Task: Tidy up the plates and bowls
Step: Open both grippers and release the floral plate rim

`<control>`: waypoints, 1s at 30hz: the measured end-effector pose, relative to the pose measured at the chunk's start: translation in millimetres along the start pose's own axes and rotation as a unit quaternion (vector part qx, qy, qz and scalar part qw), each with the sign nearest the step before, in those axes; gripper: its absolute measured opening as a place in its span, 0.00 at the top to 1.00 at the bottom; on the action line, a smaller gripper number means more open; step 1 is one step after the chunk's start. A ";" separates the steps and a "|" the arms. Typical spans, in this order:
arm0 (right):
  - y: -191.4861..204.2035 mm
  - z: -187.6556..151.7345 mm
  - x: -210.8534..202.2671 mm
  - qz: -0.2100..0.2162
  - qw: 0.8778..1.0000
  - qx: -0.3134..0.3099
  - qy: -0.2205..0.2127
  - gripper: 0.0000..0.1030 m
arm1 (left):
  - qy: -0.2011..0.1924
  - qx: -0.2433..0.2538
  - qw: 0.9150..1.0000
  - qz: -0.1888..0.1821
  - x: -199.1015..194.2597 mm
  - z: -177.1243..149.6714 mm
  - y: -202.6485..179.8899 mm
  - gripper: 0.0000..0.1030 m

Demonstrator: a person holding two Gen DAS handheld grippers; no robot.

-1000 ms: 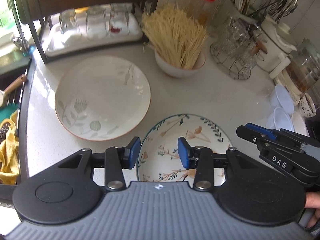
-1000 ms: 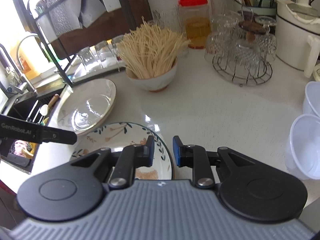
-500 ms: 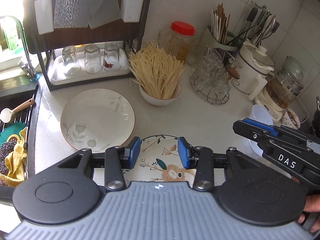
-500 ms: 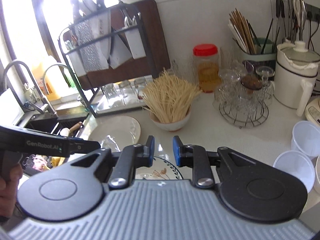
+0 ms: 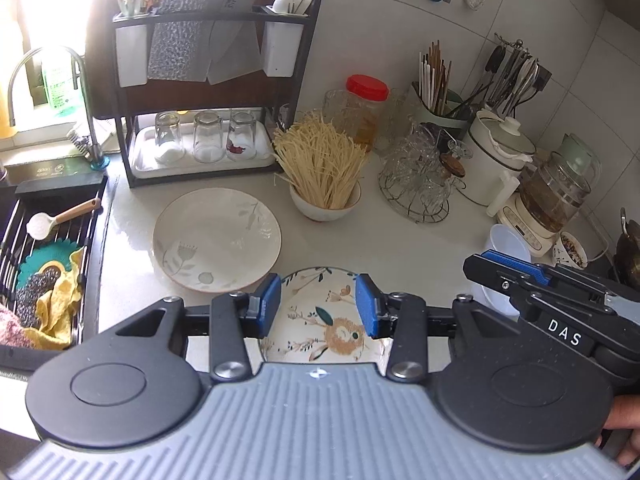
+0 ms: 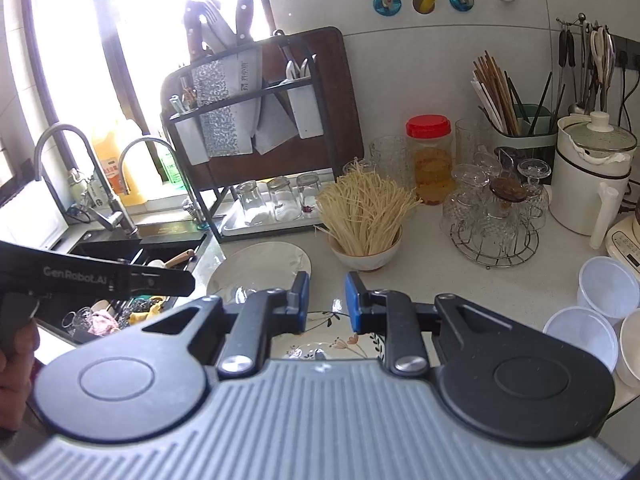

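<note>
Counter (image 5: 420, 240), pale stone, crowded along the wall; sink (image 5: 48, 248) at its left end. Large cream plate with grey leaf print (image 5: 216, 240), flat on the counter below the dish rack (image 5: 200, 92), unstacked. Floral plate (image 5: 320, 316), nearer the camera, its rim just beside the cream plate's in the left wrist view, touching or not impossible to tell; also flat and single. White bowl (image 5: 326, 206) packed with dry noodles, upright, behind and to the right of the cream plate. Judged stage: early, nothing yet stacked or put away, both plates and the bowl left to gather. Clear plastic cups (image 6: 592, 308) at the counter's right edge, apart from the crockery. Left tool (image 5: 318, 306): blue pads parted to a moderate gap, nothing between them, raised above the floral plate and touching nothing. Right tool (image 6: 327, 300): pads set closer together, a narrow gap showing, likewise empty, hanging over the floral plate's far rim without contact.
</note>
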State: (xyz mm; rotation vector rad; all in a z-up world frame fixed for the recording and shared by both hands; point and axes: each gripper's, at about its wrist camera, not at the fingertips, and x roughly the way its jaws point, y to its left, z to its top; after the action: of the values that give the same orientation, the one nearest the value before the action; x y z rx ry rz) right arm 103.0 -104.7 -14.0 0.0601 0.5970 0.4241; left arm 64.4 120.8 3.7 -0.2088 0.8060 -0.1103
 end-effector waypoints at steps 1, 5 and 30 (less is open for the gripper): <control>2.0 -1.6 -3.0 0.000 1.000 0.000 0.000 0.77 | -0.001 -0.001 1.000 0.000 -4.6 -4.0 0.8 0.55; 11.0 -8.2 -16.7 0.005 1.000 0.002 -0.002 0.77 | -0.005 -0.004 1.000 -0.003 -20.1 -18.6 0.0 0.54; 27.1 -25.0 -10.8 -0.010 1.000 0.023 0.017 0.77 | 0.027 -0.014 1.000 -0.007 -12.6 -25.1 26.9 0.53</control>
State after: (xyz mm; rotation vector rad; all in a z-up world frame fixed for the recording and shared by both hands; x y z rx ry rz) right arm 71.1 -86.0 -24.1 0.0904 0.6398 0.3932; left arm 38.1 145.6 -10.5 -0.2383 0.8594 -0.1182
